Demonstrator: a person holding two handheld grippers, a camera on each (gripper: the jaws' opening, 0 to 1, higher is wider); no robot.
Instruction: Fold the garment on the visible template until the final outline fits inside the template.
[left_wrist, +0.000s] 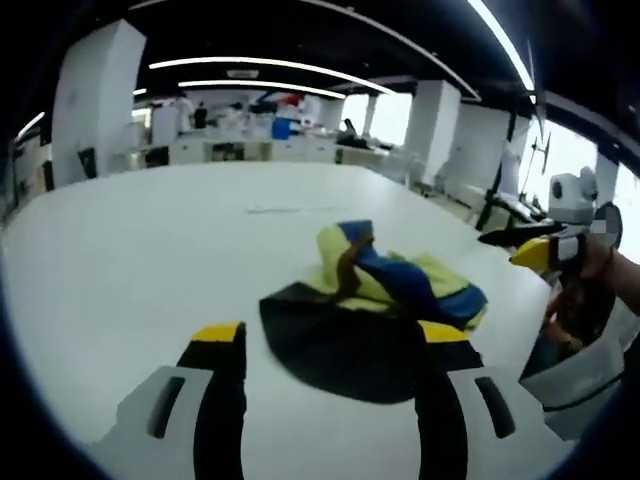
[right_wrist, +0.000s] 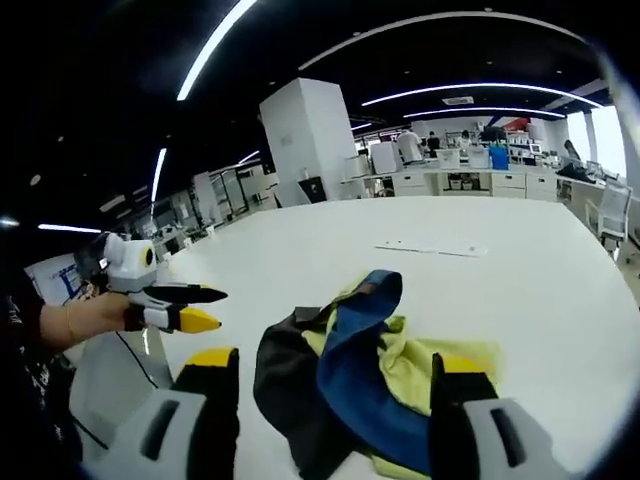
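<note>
A white surface (left_wrist: 150, 260) carries the garment (left_wrist: 375, 300), heaped unfolded near its edge, presumably awaiting spreading. The left tool (left_wrist: 330, 345) and right tool (right_wrist: 335, 375) are held wide open above it, grasping nothing. No template outline can be discerned; the garment's near portion is partly hidden by the jaws.

both grippers hover empty with jaws spread wide: left gripper (left_wrist: 332, 338), right gripper (right_wrist: 335, 362), each hand-held, facing inward.
</note>
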